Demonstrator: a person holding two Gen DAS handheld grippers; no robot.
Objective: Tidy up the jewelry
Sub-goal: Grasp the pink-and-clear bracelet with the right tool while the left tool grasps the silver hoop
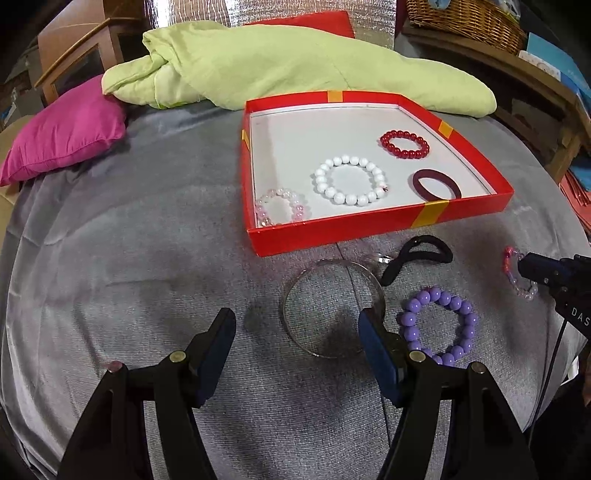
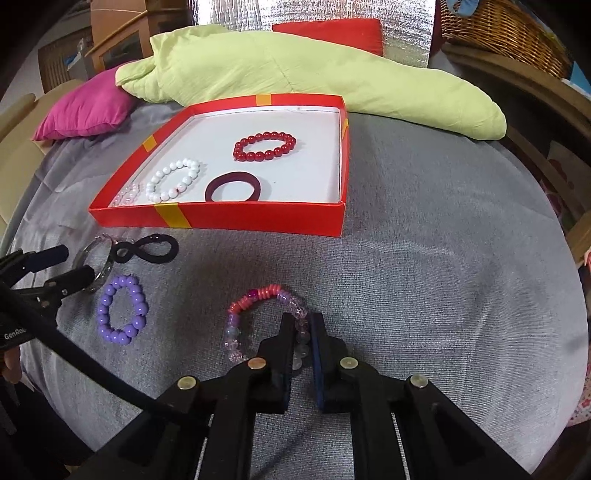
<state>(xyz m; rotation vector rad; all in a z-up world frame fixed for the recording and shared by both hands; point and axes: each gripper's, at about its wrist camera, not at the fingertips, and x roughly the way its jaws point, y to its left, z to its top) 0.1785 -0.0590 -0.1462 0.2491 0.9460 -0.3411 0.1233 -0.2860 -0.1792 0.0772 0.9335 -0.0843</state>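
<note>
Pinching pink-and-clear bead bracelet (image 2: 258,317) between right claw (image 2: 303,323) pads, on grey cloth (image 2: 424,277).

A grey cloth (image 1: 147,295) covers the bed. On it sits a red box (image 2: 258,218) with yellow tape strips and a white floor. Inside lie a red bead bracelet (image 2: 265,146), a white bead bracelet (image 1: 350,180), a pale pink and clear bead bracelet (image 1: 281,206) and a dark maroon hair band (image 2: 232,187). On the grey cloth near the box's front edge lie a black hair band (image 1: 415,256), a silvery bangle (image 1: 332,306), a purple bead bracelet (image 2: 122,310) and a bracelet of coral-pink, lilac and clear beads (image 2: 258,317). Along the bed's far edge lie a lime-green quilt (image 1: 288,66), a magenta pillow (image 1: 62,136) and a red cushion (image 2: 332,33).
</note>
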